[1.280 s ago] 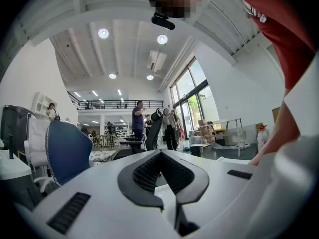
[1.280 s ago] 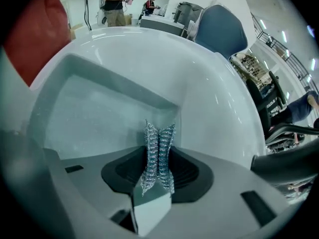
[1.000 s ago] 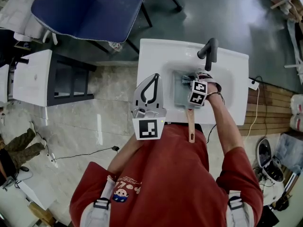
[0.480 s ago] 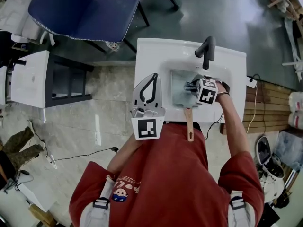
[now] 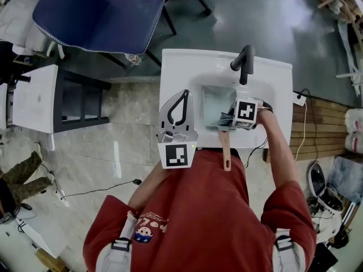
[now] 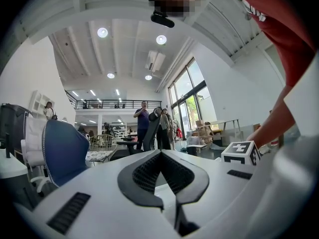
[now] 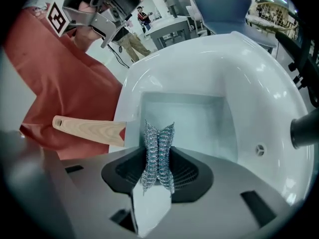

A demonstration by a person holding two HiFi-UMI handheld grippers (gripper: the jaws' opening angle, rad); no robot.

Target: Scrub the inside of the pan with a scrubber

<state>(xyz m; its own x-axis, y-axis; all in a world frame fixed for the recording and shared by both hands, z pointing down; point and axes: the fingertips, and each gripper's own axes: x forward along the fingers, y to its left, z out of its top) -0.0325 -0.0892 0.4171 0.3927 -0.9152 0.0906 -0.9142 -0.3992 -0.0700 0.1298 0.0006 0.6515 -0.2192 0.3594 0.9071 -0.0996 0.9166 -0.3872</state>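
Scrubber [image 7: 158, 153] between right gripper [image 7: 158, 169] jaws

Bright, even light; fisheye-warped edges.

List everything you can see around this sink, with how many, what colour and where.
sink: one, white, in front of the person
faucet: one, black, at the sink's far rim
pan: one, pale grey with a wooden handle, in the sink basin, handle out over the near rim
scrubber: one, silver wire, at the pan's near side
chair: one, blue, beyond the sink to the left
side table: one, white top, at far left
shirt: one, red, on the person
left tongs: shut, empty, over the sink's left rim
right tongs: shut on the scrubber
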